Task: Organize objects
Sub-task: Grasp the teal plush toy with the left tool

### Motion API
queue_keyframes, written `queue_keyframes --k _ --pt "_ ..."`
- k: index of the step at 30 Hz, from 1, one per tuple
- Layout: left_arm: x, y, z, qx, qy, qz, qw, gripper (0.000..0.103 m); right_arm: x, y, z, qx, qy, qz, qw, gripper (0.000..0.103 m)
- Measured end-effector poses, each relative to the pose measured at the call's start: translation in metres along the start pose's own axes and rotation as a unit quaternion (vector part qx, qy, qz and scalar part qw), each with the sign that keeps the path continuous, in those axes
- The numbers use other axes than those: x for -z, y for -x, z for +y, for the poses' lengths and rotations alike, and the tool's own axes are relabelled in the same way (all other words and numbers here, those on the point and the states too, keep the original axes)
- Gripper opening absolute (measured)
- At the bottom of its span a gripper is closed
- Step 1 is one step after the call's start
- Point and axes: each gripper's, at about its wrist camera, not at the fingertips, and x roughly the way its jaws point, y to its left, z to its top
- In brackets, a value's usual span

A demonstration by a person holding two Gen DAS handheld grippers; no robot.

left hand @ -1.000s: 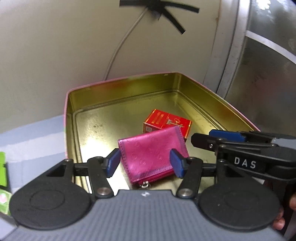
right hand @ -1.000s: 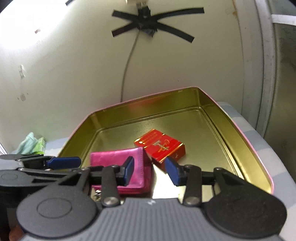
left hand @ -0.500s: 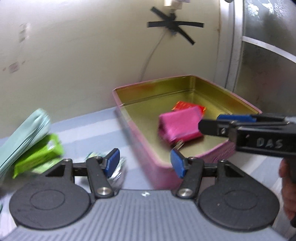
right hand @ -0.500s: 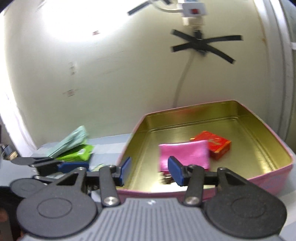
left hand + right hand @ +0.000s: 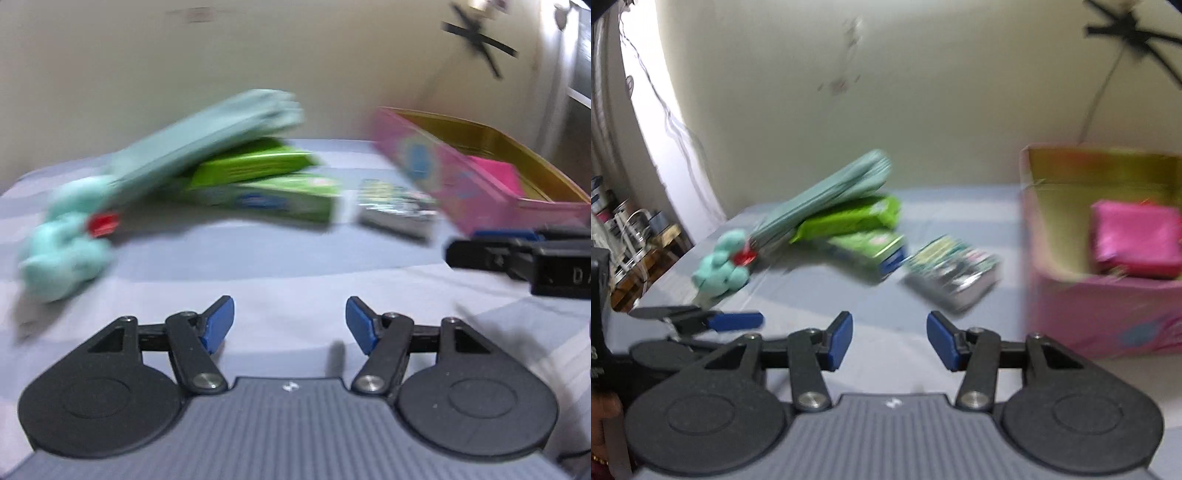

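A pink tin with a gold inside (image 5: 436, 170) (image 5: 1082, 302) stands at the right and holds a magenta wallet (image 5: 1134, 236) (image 5: 495, 177). On the pale blue cloth to its left lie a small patterned packet (image 5: 951, 273) (image 5: 395, 208), green boxes (image 5: 864, 236) (image 5: 266, 184) and a teal pouch with a pompom (image 5: 827, 192) (image 5: 199, 136). My left gripper (image 5: 290, 325) is open and empty, low over the cloth. My right gripper (image 5: 890, 339) is open and empty, in front of the packet.
A cream wall with a taped cable (image 5: 1126, 26) stands behind the table. A doorway with shelves (image 5: 624, 229) shows at the far left. A metal frame (image 5: 554, 74) stands at the far right.
Both grippers have pulled back out of the tin and swung left. The wallet stays in the tin, and the items on the cloth have come into view.
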Motion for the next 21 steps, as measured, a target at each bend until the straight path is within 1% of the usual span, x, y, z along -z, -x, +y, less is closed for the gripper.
queue_keyframes --k 1,3,7,8,9,11,12,14,16,17,18,19,20,21 --pt "0.002 0.004 0.014 -0.016 0.004 -0.005 0.9999 0.07 0.003 -0.006 0.006 -0.009 0.001 0.008 1.0 0.046" --pt "0.001 0.013 0.042 -0.049 0.013 -0.016 0.9986 0.079 0.007 -0.02 0.02 -0.025 0.007 0.024 0.999 0.046" --pt "-0.005 0.031 0.096 -0.088 0.059 -0.039 0.9936 0.081 0.014 -0.05 0.051 -0.051 0.018 0.049 0.997 0.047" --pt "-0.006 0.034 0.105 -0.096 0.067 -0.044 0.9922 0.088 0.016 -0.057 0.056 -0.056 0.017 0.053 0.997 0.051" --pt "-0.008 0.035 0.11 -0.102 0.069 -0.047 0.9913 0.096 0.018 -0.059 0.06 -0.056 0.019 0.04 0.997 0.061" --pt "-0.009 0.033 0.115 -0.112 0.063 -0.053 0.9903 0.097 0.022 -0.064 0.068 -0.06 0.027 0.023 0.998 0.069" --pt "-0.01 0.029 0.116 -0.113 0.053 -0.053 0.9908 0.097 0.026 -0.064 0.07 -0.062 0.033 0.013 0.997 0.071" --pt "-0.012 0.015 0.114 -0.125 0.026 -0.045 0.9907 0.097 0.027 -0.062 0.073 -0.058 0.044 0.011 0.997 0.071" --pt "-0.013 -0.001 0.117 -0.144 0.019 -0.032 0.9888 0.097 0.025 -0.063 0.071 -0.065 0.033 0.012 0.997 0.071" --pt "-0.016 -0.011 0.124 -0.147 0.026 -0.024 0.9884 0.094 0.024 -0.063 0.068 -0.069 0.024 0.011 0.997 0.07" --pt "-0.016 -0.018 0.128 -0.142 0.038 -0.016 0.9891 0.078 0.023 -0.063 0.066 -0.073 0.018 0.011 0.997 0.07" --pt "-0.017 -0.023 0.134 -0.108 0.06 -0.005 0.9924 0.066 0.023 -0.062 0.065 -0.076 0.014 0.012 0.997 0.07" --pt "-0.013 -0.016 0.138 -0.09 0.084 -0.003 0.9924 0.064 0.022 -0.061 0.064 -0.078 0.01 0.012 0.997 0.07" --pt "-0.015 -0.013 0.137 -0.089 0.093 -0.005 0.9917 0.06 0.022 -0.061 0.062 -0.081 0.006 0.013 0.997 0.07"
